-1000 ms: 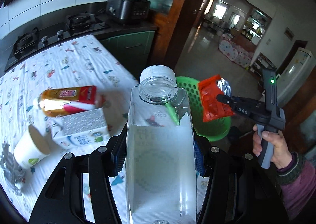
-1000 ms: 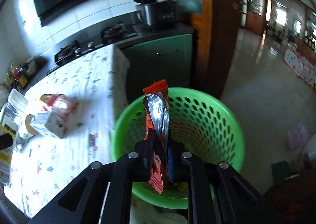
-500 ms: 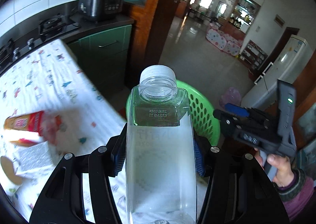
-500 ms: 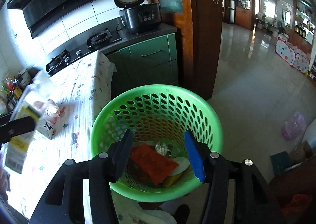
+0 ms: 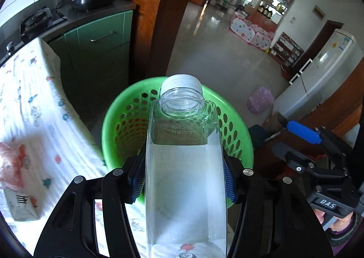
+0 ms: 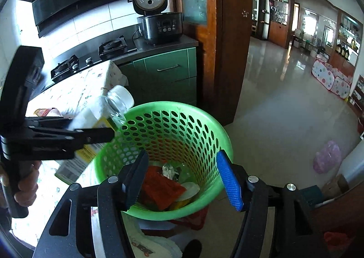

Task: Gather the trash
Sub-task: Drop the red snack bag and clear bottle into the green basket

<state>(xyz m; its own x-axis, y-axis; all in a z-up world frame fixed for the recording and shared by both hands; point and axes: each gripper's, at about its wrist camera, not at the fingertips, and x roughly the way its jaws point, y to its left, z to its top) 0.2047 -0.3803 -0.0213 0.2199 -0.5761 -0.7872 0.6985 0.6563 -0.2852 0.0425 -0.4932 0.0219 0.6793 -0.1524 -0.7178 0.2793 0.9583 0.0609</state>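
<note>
Left gripper [image 5: 184,178] pinches a bottle [image 5: 185,167] over the basket [image 6: 204,126]; right gripper [image 6: 182,180], empty, is opening.

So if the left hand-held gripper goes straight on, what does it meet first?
Probably the green perforated plastic basket: the clear plastic bottle it holds points its cap into the opening, though depth is unclear.

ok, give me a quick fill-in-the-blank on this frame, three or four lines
1. The left gripper is shut on a clear ____ with a white cap.
2. The basket is ____ in colour.
3. Nothing sits between the right gripper fingers, which are ____.
4. The red wrapper lies ____ the basket.

Missing words: bottle; green; opening; inside
</note>
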